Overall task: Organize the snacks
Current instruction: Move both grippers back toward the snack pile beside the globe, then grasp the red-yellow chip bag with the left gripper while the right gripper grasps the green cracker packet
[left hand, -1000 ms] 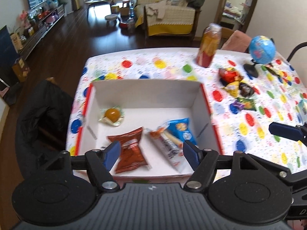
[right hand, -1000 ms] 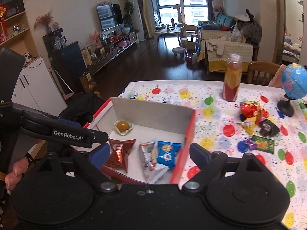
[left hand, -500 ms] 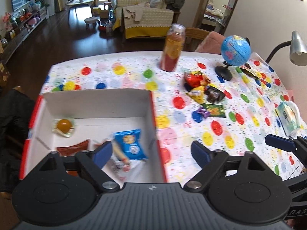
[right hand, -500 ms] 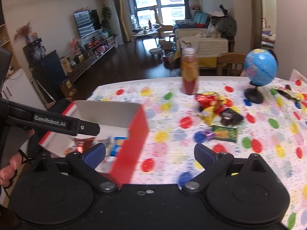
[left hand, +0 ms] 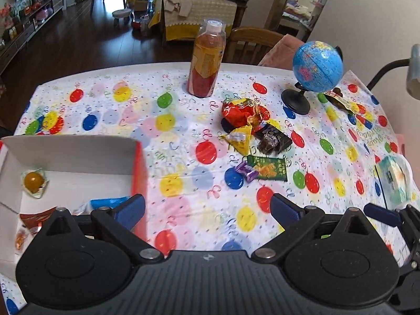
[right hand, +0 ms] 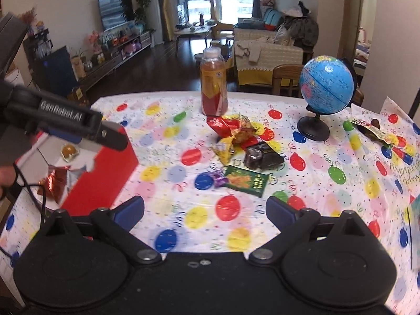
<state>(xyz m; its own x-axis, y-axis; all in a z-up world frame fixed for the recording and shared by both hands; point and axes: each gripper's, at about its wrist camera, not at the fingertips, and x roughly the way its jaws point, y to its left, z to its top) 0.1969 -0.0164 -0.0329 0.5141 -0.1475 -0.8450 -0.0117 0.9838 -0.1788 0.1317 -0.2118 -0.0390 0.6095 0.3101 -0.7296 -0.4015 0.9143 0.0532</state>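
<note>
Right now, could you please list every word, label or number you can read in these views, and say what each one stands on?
"GenRobot.AI": white lettering on the left gripper's black body, seen in the right wrist view.
Cursive writing on the tablecloth at the right edge: too distorted to read.
Print on the green snack packet, the bottle label and the globe: too small or blurred to read.
</note>
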